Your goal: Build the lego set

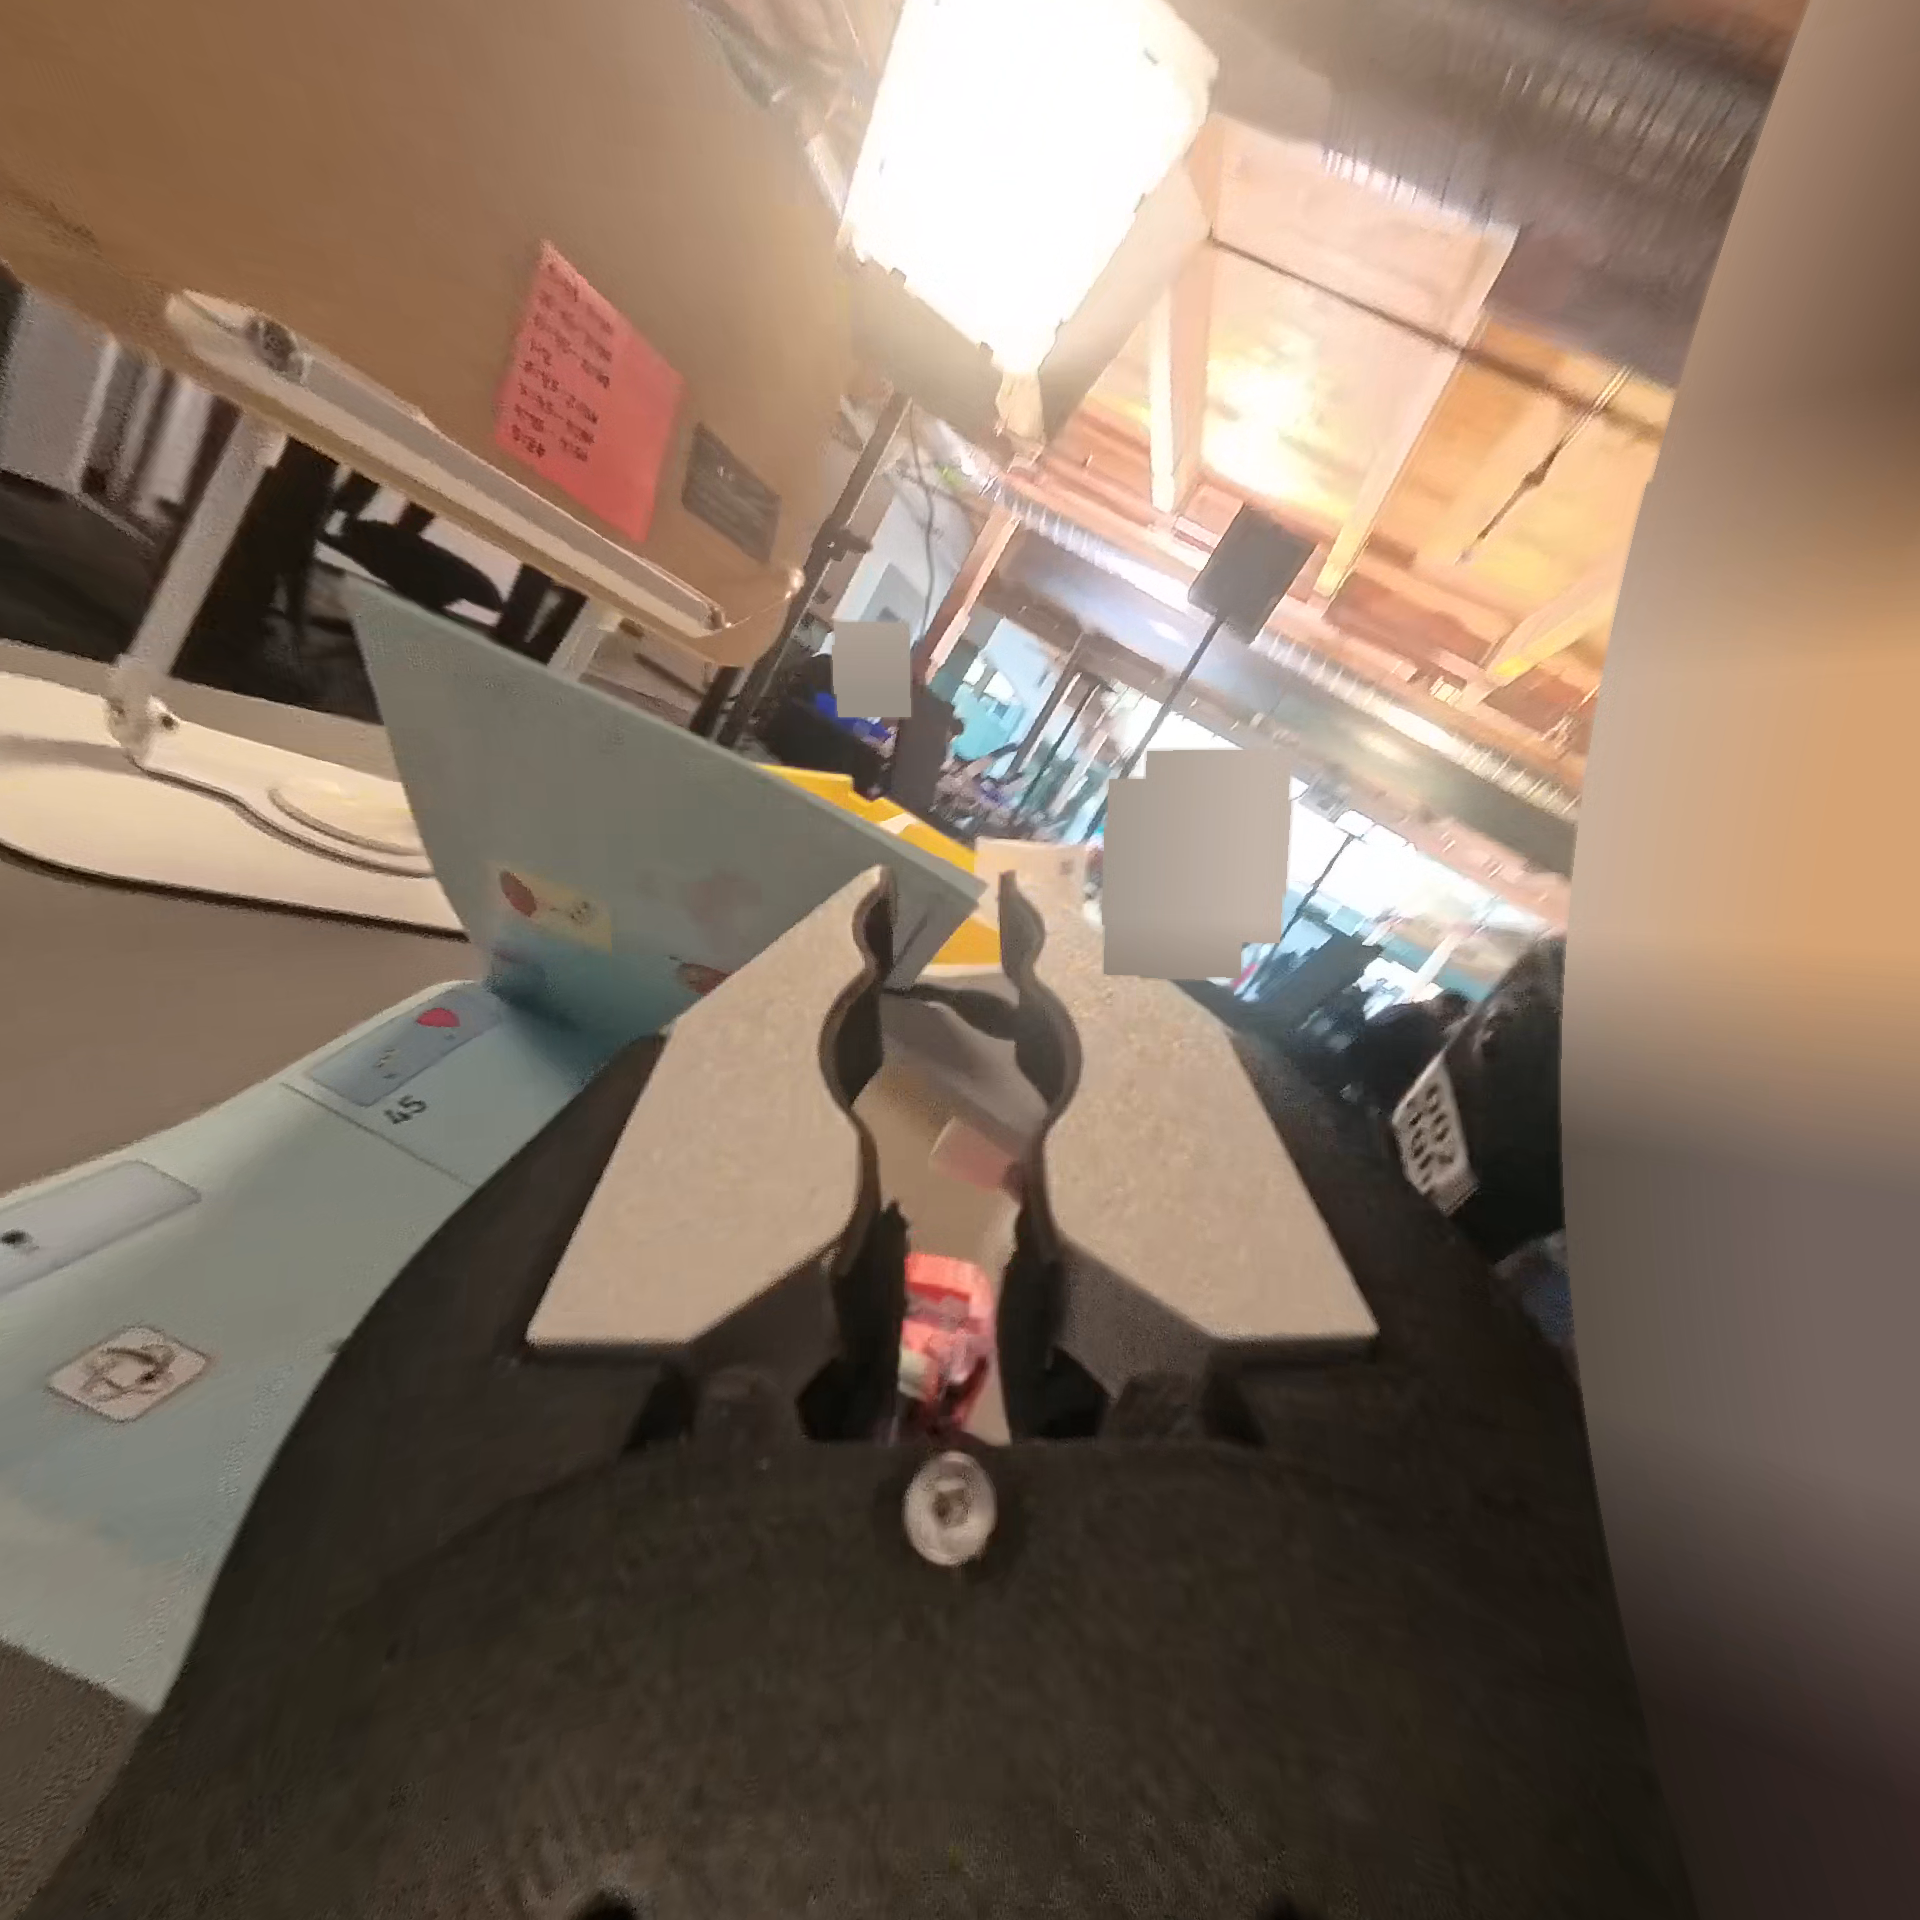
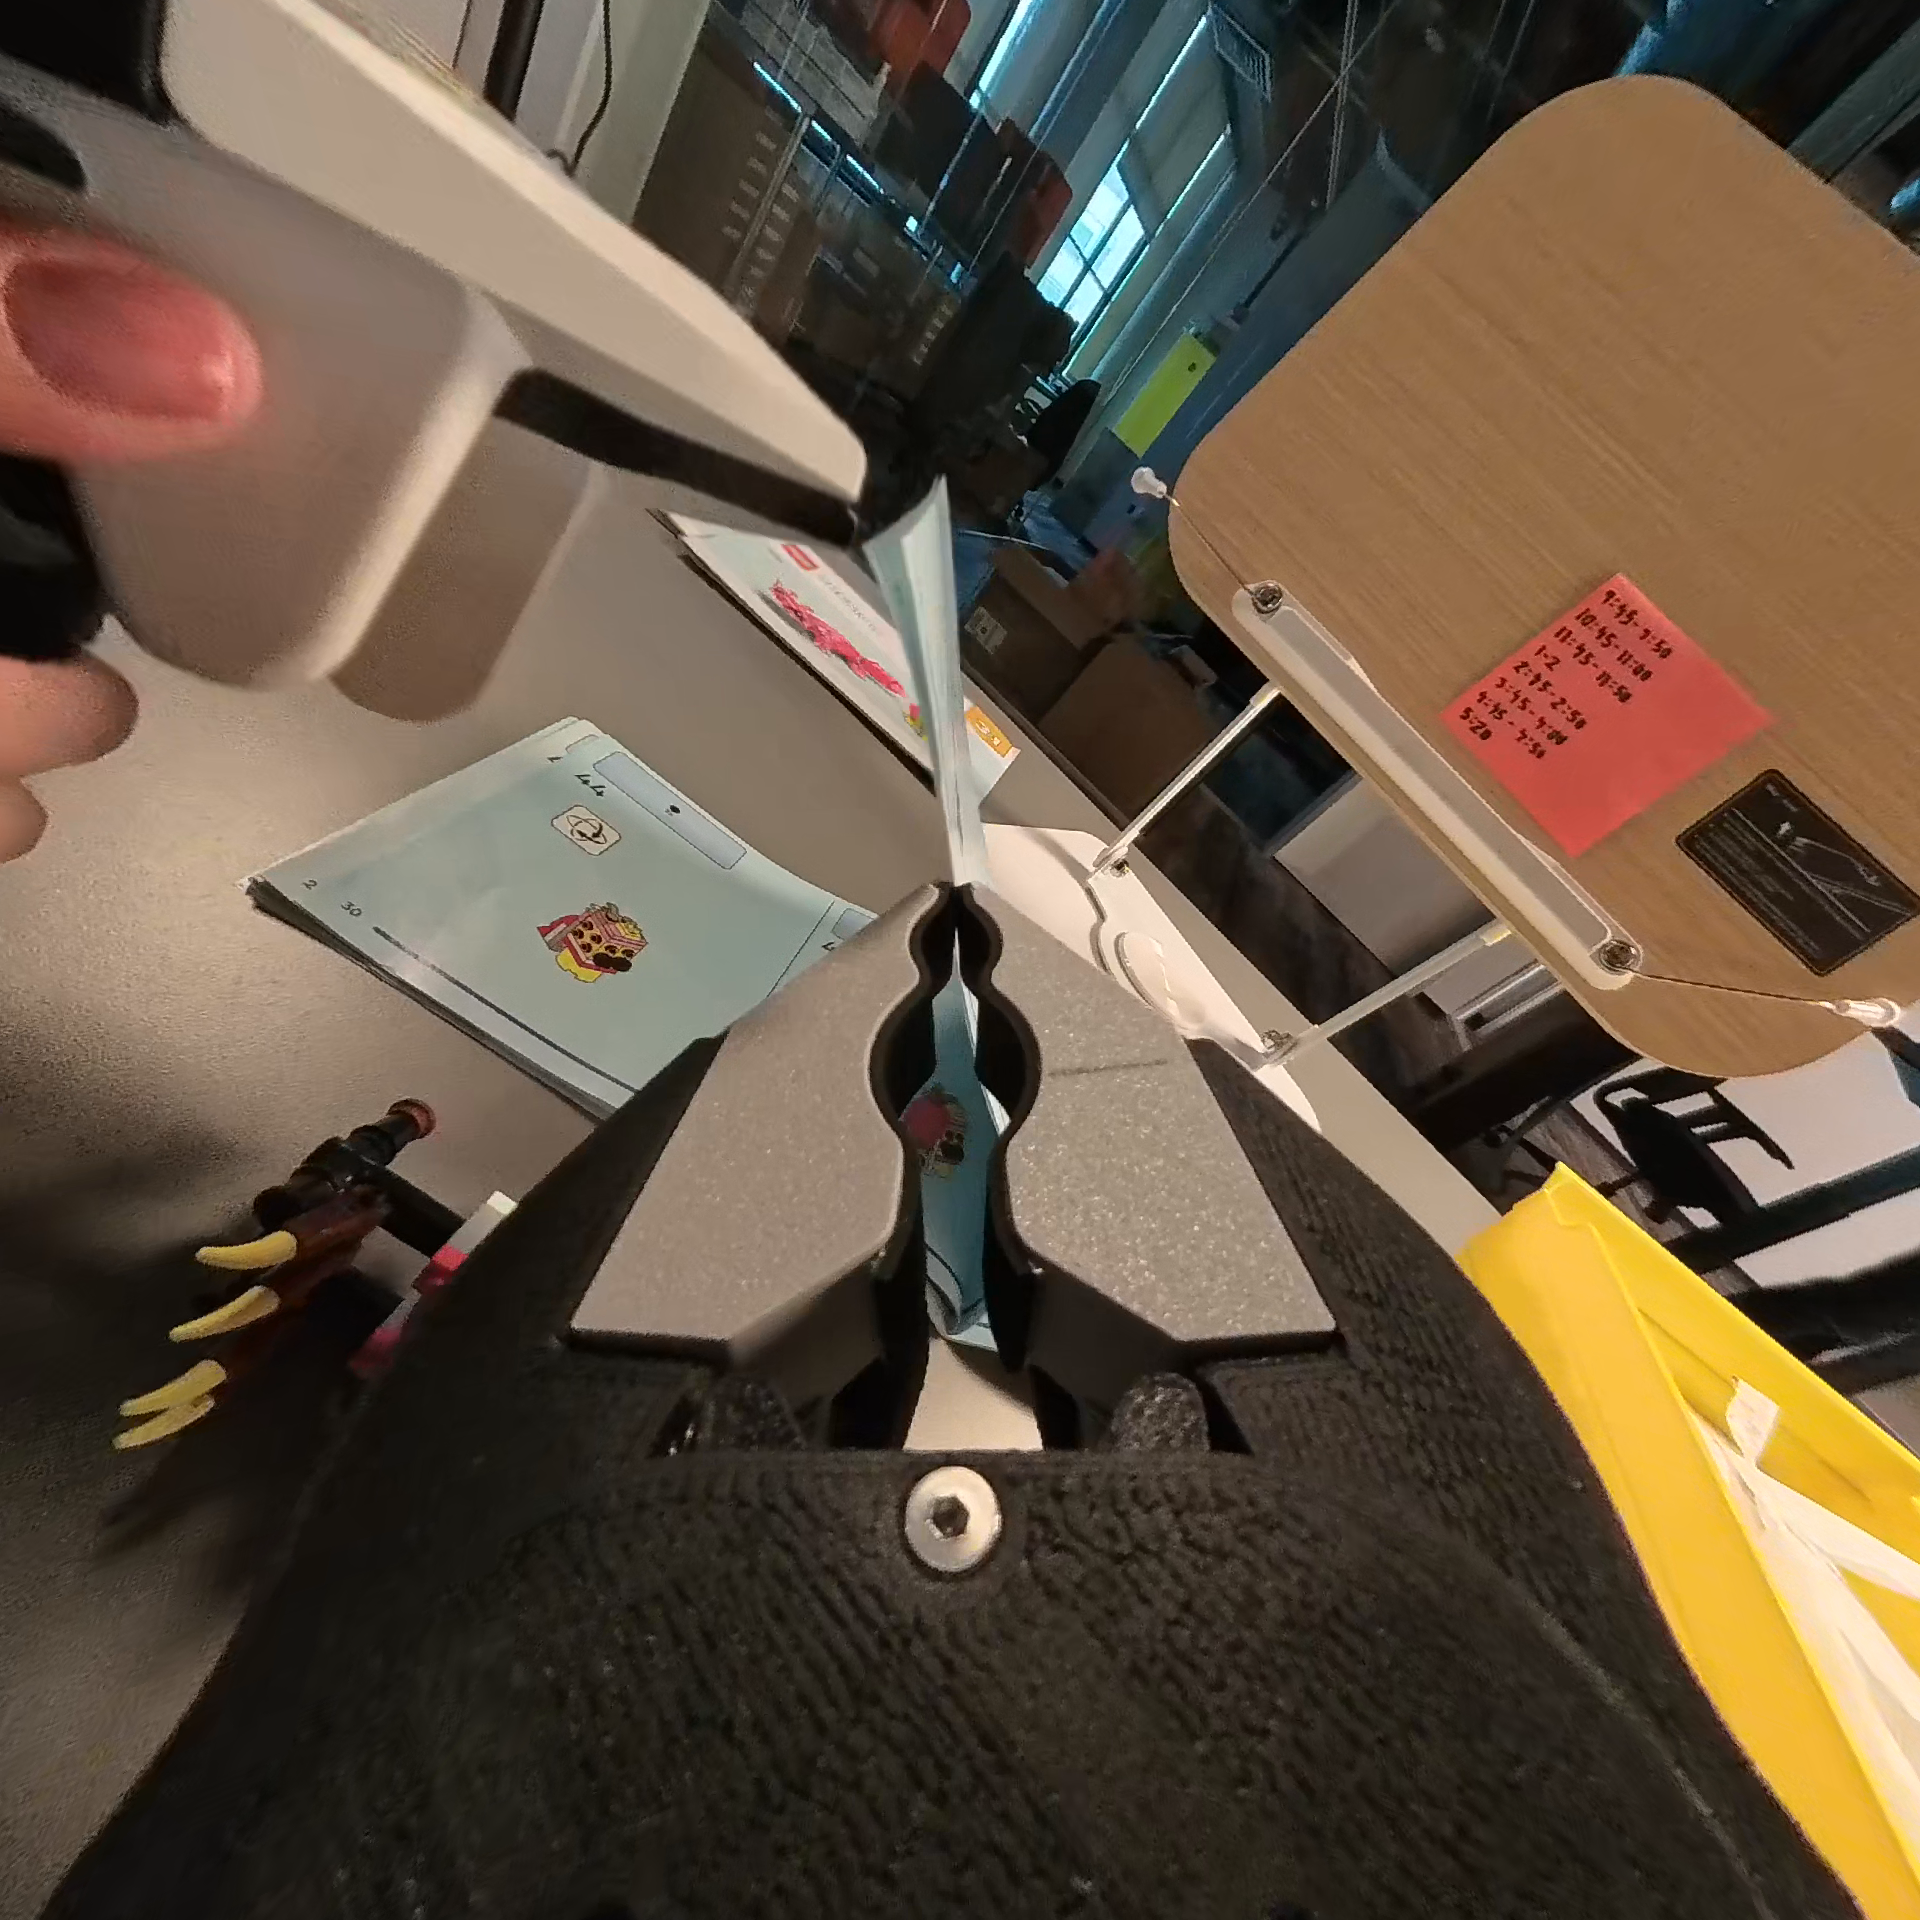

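Toy model: dark brick-built piece with yellow claws (image 2: 223,1340) lies on the grey surface (image 2: 665,665), far left.
Booklet: pale blue paper instruction booklet (image 2: 499,914) lies open beside it.
Left gripper (image 1: 940,894): fingers spread around the raised pale blue page's (image 1: 623,821) corner.
Right gripper (image 2: 956,902): fingers pinch that upright page.
Bin: yellow plastic bin (image 2: 1662,1455), far right.

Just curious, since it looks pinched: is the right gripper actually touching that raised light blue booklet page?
Touching. In the right wrist view the right gripper has both fingertips closed together on the raised page, which runs between them with no gap.
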